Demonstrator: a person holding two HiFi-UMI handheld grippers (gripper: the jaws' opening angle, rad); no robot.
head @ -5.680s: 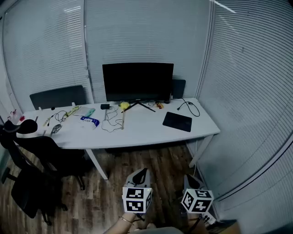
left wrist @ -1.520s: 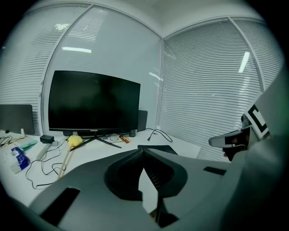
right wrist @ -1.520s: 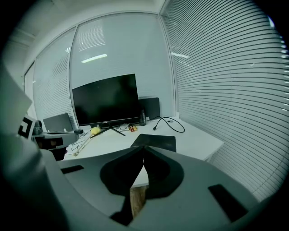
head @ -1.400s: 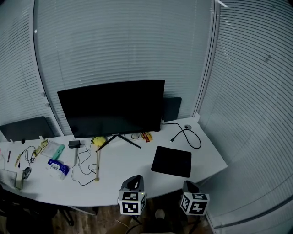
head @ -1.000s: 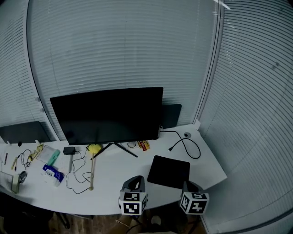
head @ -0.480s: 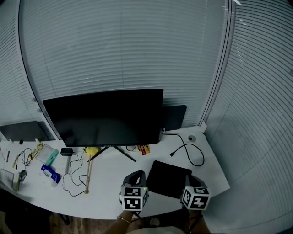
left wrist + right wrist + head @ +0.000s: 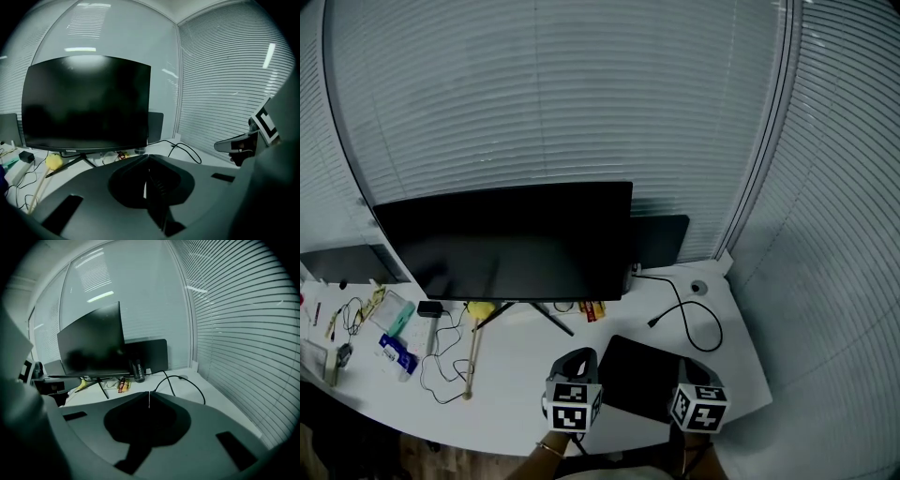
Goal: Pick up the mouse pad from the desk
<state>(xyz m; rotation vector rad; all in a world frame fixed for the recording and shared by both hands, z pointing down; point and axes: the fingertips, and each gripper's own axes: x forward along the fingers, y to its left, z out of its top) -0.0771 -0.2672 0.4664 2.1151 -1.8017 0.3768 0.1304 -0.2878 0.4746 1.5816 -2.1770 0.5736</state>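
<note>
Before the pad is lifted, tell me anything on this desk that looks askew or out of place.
Nothing is spilled or damaged. The mouse pad lies at a slant to the front edge of the desk, and a black cable behind it trails loose with its plug end free.

Matt mouse pad [image 7: 642, 377], smooth desk [image 7: 520, 384]

- Dim, cool blue-grey light throughout; shadows soft.
- Ceiling strip lights glare as bright bars on the wall [image 7: 93, 28] behind the monitor [image 7: 86, 101].
- Fisheye distortion curves the blinds [image 7: 825, 234]; corners of both gripper views vignetted black.
- Underexposed: the mouse pad [image 7: 642, 375] is a featureless dark patch.
</note>
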